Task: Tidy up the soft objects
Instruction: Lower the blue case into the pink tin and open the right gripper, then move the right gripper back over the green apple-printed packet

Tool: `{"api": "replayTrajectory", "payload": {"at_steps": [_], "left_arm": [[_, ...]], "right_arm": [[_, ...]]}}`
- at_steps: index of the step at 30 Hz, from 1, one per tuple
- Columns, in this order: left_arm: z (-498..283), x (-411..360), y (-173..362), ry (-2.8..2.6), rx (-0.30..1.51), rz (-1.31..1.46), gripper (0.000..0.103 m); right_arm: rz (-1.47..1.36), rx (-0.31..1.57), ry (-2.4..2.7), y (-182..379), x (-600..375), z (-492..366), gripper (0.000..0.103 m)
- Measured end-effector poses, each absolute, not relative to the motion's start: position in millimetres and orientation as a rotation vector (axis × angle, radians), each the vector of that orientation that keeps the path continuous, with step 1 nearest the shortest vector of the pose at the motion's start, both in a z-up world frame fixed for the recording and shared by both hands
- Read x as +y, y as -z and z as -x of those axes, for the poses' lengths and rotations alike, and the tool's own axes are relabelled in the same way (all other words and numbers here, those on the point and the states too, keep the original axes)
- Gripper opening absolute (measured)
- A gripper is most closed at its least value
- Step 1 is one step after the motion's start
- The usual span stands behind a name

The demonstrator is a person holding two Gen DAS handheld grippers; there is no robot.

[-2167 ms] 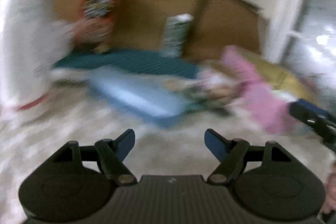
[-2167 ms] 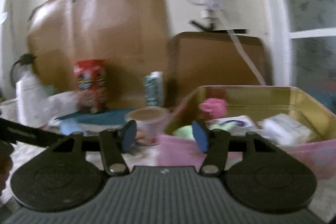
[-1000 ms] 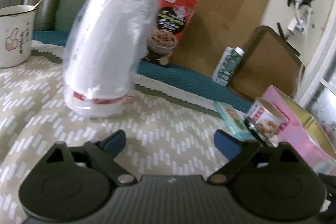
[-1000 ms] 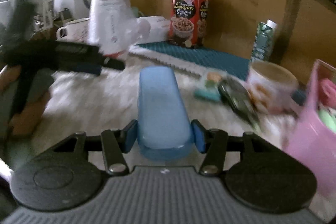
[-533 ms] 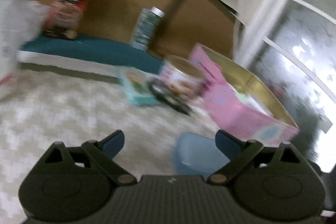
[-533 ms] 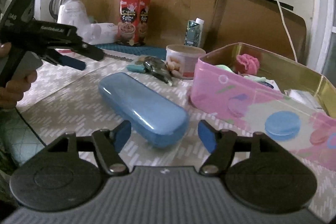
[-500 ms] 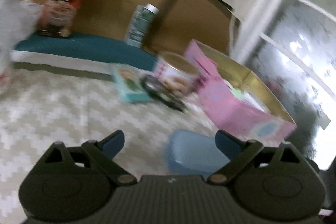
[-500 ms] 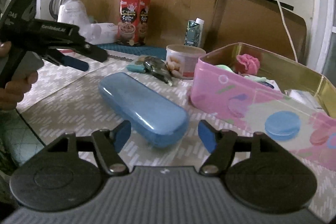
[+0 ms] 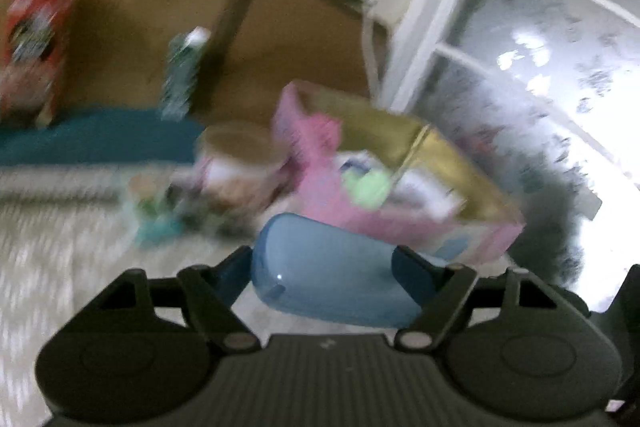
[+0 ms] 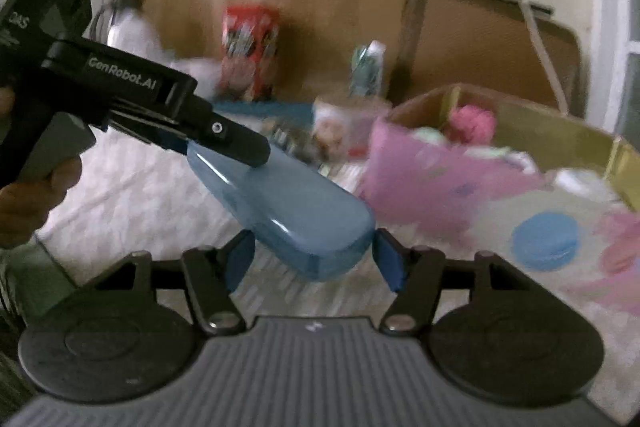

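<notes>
A light blue glasses case (image 9: 332,275) lies between the fingers of my left gripper (image 9: 326,267), which has closed in around one end of it. In the right wrist view the case (image 10: 288,207) is tilted, its far end held by the left gripper (image 10: 224,143) and its near end between the open fingers of my right gripper (image 10: 314,259), which stand just apart from it. A pink box (image 10: 440,171) with a gold inside (image 9: 404,223) holds a pink soft thing (image 10: 472,119), a green one (image 9: 368,187) and white packets.
A round tin (image 10: 344,123), a small teal packet (image 9: 156,219) and a dark object lie left of the pink box. A red snack box (image 10: 250,51) and a green carton (image 10: 368,67) stand at the back against brown cardboard. The patterned tablecloth (image 10: 140,203) covers the table.
My left gripper has swung right and closed on the blue case. The case has come off the table at the left-gripper end. The right gripper has moved closer to its near end.
</notes>
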State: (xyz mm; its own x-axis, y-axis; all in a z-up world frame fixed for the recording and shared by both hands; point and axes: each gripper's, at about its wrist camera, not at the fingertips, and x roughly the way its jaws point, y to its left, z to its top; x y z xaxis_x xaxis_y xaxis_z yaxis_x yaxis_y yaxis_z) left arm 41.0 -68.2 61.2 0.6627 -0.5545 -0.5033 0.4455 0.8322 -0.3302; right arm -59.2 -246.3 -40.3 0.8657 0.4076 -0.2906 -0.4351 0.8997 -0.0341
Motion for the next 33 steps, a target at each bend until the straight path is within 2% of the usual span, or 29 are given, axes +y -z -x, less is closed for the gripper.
{"api": "replayTrajectory", "payload": {"at_steps": [6, 13, 17, 21, 24, 33], "left_arm": [[-82, -136, -89, 0.643, 0.569, 0.093, 0.079], [-141, -199, -76, 0.618, 0.643, 0.062, 0.080], [-167, -228, -67, 0.558, 0.674, 0.011, 0.089], [-172, -224, -63, 0.526, 0.691, 0.047, 0.089], [-162, -217, -62, 0.521, 0.665, 0.036, 0.089], [-98, -161, -74, 0.545, 0.562, 0.088, 0.090]], "right_arm": [[0.018, 0.220, -0.324, 12, -293, 48, 0.067], [-0.016, 0.288, -0.208, 9, -334, 0, 0.067], [-0.063, 0.372, -0.165, 14, -353, -40, 0.067], [-0.035, 0.333, 0.065, 15, -361, -61, 0.071], [-0.137, 0.299, 0.042, 16, -375, -52, 0.071], [-0.136, 0.263, 0.033, 17, -362, -21, 0.071]]}}
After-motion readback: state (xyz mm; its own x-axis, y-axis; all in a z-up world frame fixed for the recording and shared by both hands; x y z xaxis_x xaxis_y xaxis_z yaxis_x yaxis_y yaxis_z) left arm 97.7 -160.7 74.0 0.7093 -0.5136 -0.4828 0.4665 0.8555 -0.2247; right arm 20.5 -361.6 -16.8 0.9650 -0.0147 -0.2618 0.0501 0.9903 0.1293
